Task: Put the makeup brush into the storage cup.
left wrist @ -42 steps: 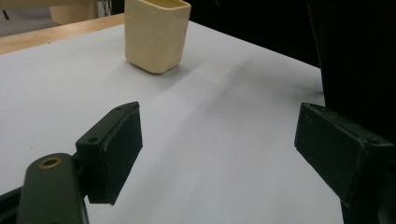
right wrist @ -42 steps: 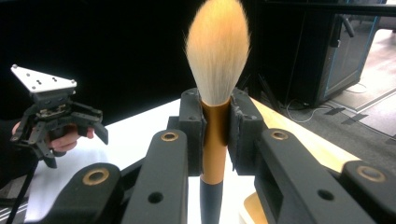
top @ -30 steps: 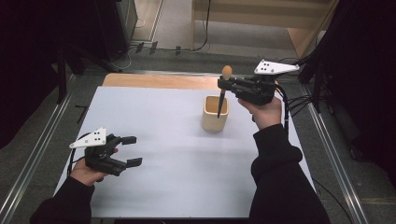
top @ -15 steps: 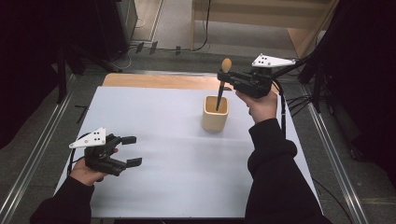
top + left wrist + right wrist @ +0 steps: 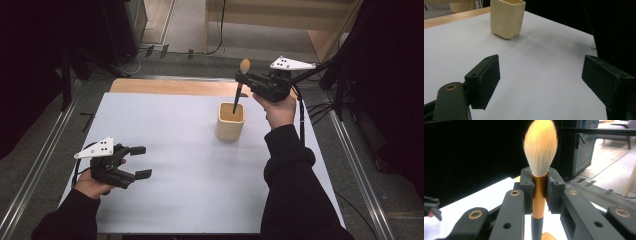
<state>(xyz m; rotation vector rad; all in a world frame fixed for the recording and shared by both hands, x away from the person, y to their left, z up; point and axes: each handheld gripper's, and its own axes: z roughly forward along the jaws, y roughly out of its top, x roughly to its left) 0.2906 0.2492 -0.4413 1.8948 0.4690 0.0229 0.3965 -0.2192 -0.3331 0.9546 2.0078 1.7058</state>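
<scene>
A recording lab rather than a home: a white-topped bench with a bare wooden far edge (image 5: 165, 86) stands on grey carpet between two aluminium floor rails (image 5: 40, 165), with black curtains (image 5: 45, 55) screening both sides. Loose black cables (image 5: 320, 107) trail across the floor near a pale wooden frame (image 5: 280, 20), and a glass-doored dark cabinet (image 5: 586, 147) stands beyond the bench.
</scene>
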